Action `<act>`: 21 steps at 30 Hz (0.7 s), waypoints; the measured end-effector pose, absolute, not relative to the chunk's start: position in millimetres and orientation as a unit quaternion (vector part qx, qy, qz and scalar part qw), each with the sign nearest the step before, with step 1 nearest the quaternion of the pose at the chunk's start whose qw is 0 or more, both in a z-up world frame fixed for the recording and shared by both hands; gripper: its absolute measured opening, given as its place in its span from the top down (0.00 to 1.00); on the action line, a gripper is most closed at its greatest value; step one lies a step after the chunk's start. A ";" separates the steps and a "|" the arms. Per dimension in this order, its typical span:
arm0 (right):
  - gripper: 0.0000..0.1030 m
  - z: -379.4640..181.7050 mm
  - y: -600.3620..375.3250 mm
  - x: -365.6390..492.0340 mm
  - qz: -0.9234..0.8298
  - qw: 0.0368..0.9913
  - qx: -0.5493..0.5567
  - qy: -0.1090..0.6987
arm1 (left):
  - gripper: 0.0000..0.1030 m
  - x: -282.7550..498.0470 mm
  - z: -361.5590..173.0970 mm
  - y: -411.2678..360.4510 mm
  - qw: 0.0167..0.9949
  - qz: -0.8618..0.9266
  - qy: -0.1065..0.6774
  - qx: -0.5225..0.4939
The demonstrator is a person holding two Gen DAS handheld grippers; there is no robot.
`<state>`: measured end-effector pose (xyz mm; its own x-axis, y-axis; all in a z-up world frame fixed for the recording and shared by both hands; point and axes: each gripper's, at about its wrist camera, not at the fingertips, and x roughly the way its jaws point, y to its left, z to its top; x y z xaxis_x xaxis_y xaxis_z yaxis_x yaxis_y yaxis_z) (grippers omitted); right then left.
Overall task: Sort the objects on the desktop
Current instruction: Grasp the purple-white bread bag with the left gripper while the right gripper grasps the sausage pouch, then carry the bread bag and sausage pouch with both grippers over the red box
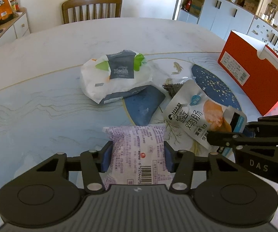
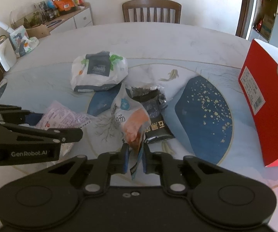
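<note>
Purple-printed packet [image 1: 137, 154] sat clamped between left gripper [image 1: 137, 158] pads; right gripper [image 2: 135, 158] pinched white sausage pouch [image 2: 131, 127] by its bottom edge. Probably best to lift both straight, keep squeeze steady. Ahead of fingers: one white bag [image 1: 115, 77], one black packet [image 2: 154, 116], one red box [image 2: 264, 106].

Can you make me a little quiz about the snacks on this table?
1. True or false: the left gripper has the purple packet between its fingers.
2. What does the right gripper pinch? A) the red box B) the white pouch C) the black packet
3. What colour is the chair behind the table?

Key: 1 true; 2 B; 3 brown.
</note>
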<state>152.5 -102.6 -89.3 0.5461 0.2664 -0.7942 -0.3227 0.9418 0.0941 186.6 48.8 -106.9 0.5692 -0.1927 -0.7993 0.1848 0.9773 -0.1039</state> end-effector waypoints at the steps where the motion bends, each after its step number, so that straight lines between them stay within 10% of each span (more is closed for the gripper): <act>1: 0.90 -88.5 -103.3 152.1 0.168 0.879 -0.030 0.445 | 0.52 186.4 -106.8 49.0 0.885 -0.108 0.452 -0.005; 21: 0.96 -68.2 -126.3 136.1 0.170 0.897 -0.002 0.408 | 0.53 172.9 -81.1 44.5 0.896 -0.114 0.427 -0.035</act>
<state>136.1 -126.3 -68.2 0.6093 0.3037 -0.7324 -0.3065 0.9422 0.1357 172.9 44.5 -81.1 0.6087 -0.2346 -0.7579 0.1755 0.9714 -0.1597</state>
